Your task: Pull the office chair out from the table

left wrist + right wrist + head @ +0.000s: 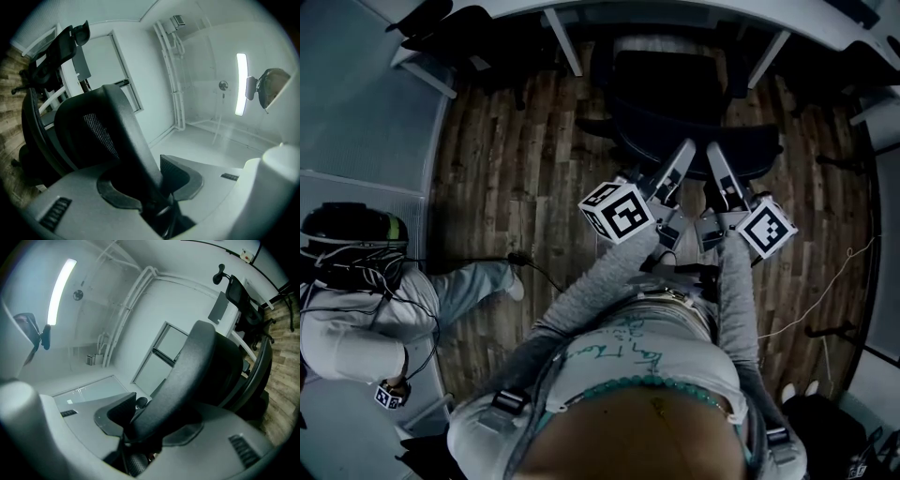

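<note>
Dim, bluish; fisheye warp, black corners; light strip (241,84) glares; office chair (124,133) near-black silhouette.

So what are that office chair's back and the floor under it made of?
On the office chair, the back's rim looks like smooth matte black plastic; its mesh panel shows a fine woven grid, probably fabric. The floor looks like wood planks or wood-look laminate: staggered, grain-streaked boards.

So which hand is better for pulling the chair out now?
Neither really: it looks like a tie. The left gripper and the right gripper are both shut on the office chair's backrest, side by side, so pulling with both together should keep it straight.
</note>
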The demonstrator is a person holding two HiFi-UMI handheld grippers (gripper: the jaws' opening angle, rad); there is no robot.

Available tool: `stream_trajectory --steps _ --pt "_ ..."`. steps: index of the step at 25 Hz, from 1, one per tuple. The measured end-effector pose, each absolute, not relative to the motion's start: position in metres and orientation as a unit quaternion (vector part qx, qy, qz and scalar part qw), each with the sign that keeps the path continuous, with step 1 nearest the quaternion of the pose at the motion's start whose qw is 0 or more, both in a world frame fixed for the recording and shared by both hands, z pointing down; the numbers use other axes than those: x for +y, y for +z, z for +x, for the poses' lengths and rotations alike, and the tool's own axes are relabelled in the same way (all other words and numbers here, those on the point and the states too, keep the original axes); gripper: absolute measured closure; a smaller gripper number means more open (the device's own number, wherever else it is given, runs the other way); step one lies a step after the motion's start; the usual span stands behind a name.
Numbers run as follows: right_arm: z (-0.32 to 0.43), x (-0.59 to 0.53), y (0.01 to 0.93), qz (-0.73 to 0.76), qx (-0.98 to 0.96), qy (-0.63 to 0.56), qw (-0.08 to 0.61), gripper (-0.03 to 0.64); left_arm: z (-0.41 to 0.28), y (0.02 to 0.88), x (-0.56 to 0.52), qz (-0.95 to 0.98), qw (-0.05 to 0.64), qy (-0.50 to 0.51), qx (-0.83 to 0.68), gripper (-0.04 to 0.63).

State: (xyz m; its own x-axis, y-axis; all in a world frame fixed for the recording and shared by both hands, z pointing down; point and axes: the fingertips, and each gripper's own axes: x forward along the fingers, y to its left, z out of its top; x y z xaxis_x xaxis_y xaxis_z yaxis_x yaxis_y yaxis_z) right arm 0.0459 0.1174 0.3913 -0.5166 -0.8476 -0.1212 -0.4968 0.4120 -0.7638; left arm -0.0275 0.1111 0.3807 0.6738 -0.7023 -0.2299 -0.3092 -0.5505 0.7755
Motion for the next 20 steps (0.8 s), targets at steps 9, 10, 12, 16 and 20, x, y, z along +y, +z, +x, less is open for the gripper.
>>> stream_trajectory --steps 9,10,12,16,20 --pt "0.0382 0.1221 0.3891 -0.415 0.806 -0.337 0.255 0.441 -0.0338 0.3815 0.1156 0.838 0.367 -0.270 -0.300 0.459" --pt "0.0385 0.1223 0.3893 -0.415 0.806 -0.336 0.255 0.440 -0.0336 0.3819 0.1157 0.838 0.367 -0.270 -0.301 0.459" --pt "0.0390 0.1222 0.3887 -0.416 0.806 -0.335 0.256 0.442 -0.0329 0.3814 0.1152 0.838 0.367 -0.271 -0.300 0.457" --pt "0.0378 0.1215 0.3867 -0.419 0.805 -0.332 0.258 0.433 -0.0335 0.3791 0.1135 0.840 0.365 -0.272 -0.296 0.445" --pt "0.0381 0.1205 0.3872 -0.423 0.803 -0.335 0.255 0.423 -0.0340 0.3785 0.1116 0.841 0.362 -0.270 -0.299 0.429"
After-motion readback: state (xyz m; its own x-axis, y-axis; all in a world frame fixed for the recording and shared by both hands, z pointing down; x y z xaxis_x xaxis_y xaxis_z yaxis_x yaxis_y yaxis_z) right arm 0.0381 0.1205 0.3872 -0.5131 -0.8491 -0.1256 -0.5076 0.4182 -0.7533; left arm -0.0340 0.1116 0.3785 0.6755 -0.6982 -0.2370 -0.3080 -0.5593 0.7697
